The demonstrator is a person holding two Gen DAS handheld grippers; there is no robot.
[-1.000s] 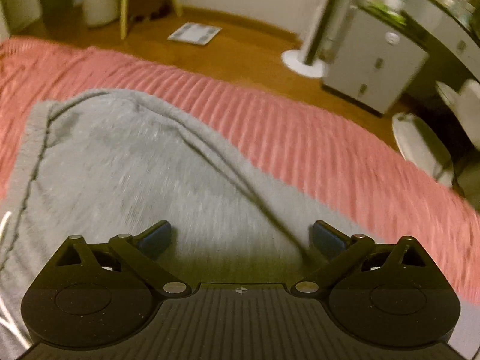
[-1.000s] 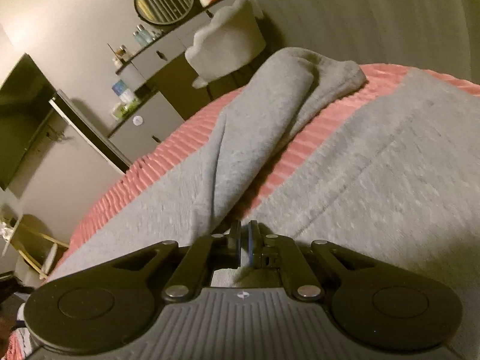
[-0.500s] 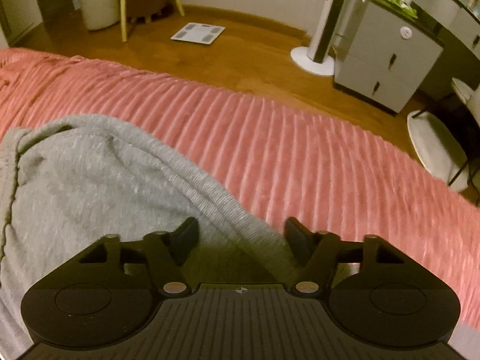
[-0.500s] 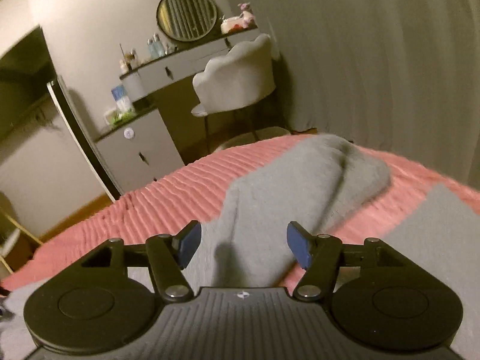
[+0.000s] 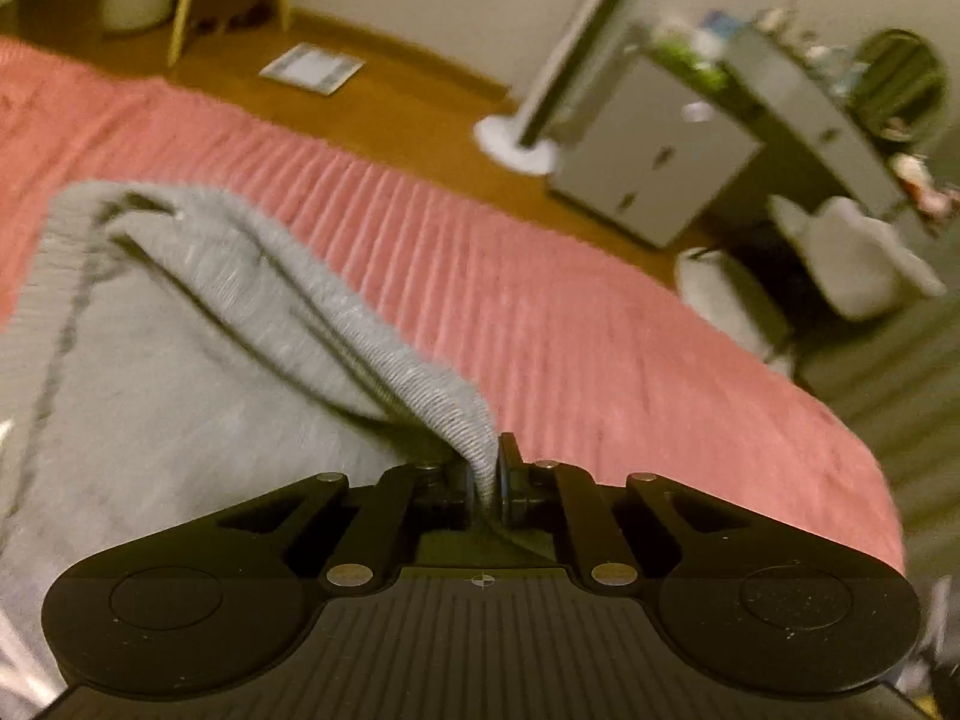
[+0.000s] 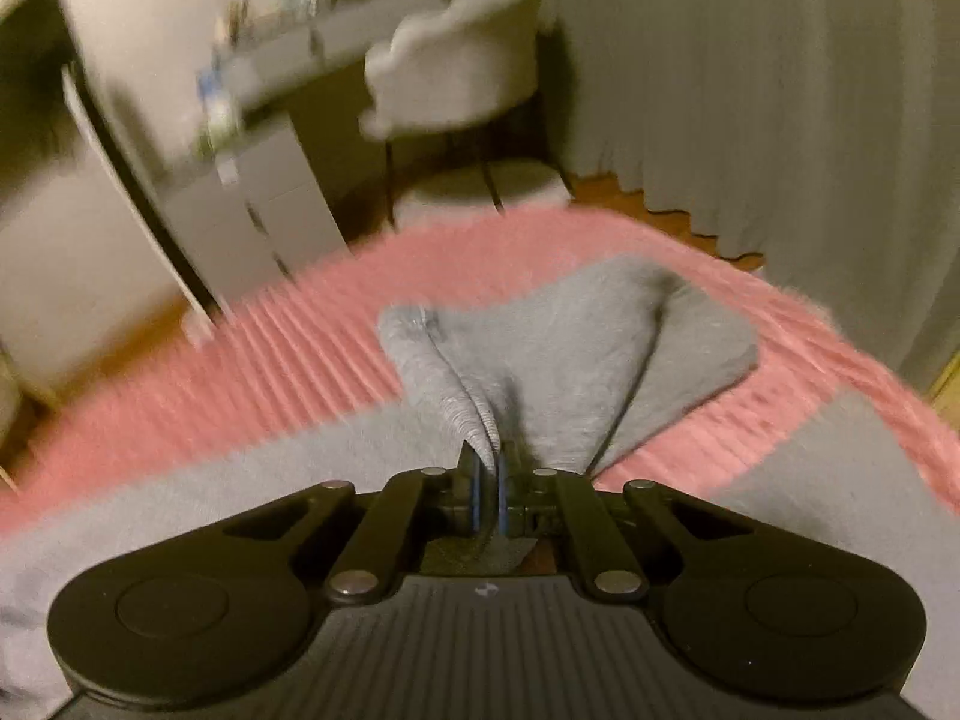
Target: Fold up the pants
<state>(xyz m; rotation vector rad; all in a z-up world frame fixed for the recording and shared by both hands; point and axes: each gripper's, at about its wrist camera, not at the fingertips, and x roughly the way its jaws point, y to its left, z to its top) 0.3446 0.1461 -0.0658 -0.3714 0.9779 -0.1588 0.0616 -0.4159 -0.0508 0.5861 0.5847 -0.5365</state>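
Note:
Grey sweatpants [image 5: 180,372] lie on a pink ribbed bedspread [image 5: 540,300]. My left gripper [image 5: 485,474] is shut on a ribbed edge of the pants and lifts it off the bed. In the right wrist view the pants' leg end [image 6: 576,354] lies ahead on the bedspread [image 6: 270,378]. My right gripper [image 6: 487,480] is shut on a ribbed fold of that leg, which rises to the pads.
The bed's edge runs across both views. Beyond it are a wooden floor [image 5: 384,102], a fan's base [image 5: 516,144], a grey drawer cabinet [image 5: 654,174], a dressing table with a grey chair [image 6: 456,84], and a grey curtain [image 6: 780,120].
Both grippers were open half a second ago. Both have closed on the grey fabric and lifted it. The views are blurred by motion.

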